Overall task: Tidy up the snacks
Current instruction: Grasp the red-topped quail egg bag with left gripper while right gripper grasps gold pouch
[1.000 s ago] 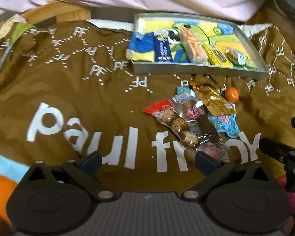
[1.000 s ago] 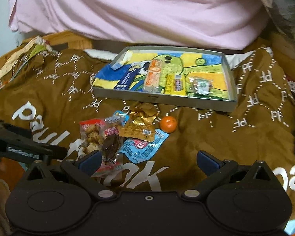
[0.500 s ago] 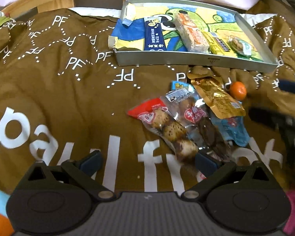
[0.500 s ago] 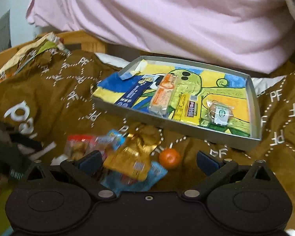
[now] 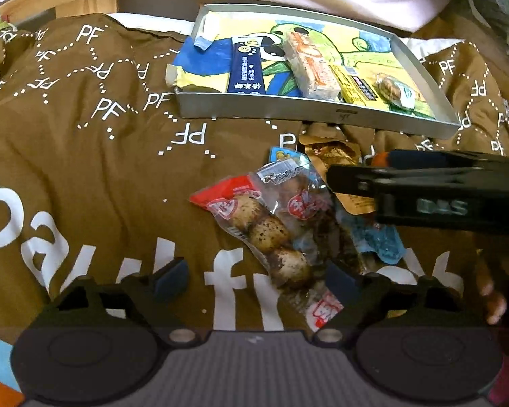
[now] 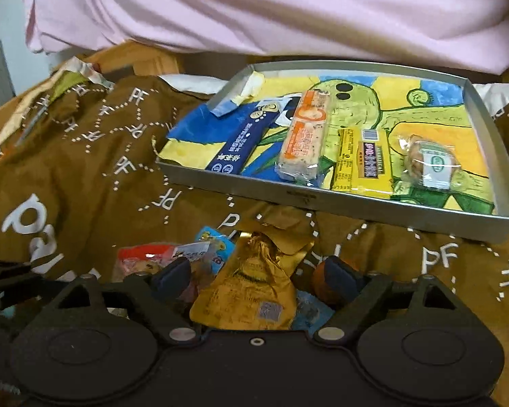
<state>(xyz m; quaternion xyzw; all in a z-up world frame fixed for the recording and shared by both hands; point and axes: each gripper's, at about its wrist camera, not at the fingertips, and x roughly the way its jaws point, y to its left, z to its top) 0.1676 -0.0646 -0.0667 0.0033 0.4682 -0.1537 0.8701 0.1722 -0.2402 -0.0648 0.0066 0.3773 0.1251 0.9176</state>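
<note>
Gold foil pouch point(image 6: 251, 291) lies between your right gripper point(image 6: 258, 276) fingers, which are spread wide and grasp nothing yet; your left gripper point(image 5: 254, 276) is likewise released, over the clear packet of brown balls point(image 5: 264, 227). With the blue packet point(image 5: 378, 240) and orange ball point(image 5: 378, 158), four snacks remain on the brown cloth point(image 5: 85, 142). Beyond, the metal tray point(image 6: 322, 200) already holds four.

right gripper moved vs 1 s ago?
Yes. The right gripper has advanced toward the tray and now straddles the gold packet, jaws open; earlier the snack pile lay well ahead of it.
</note>
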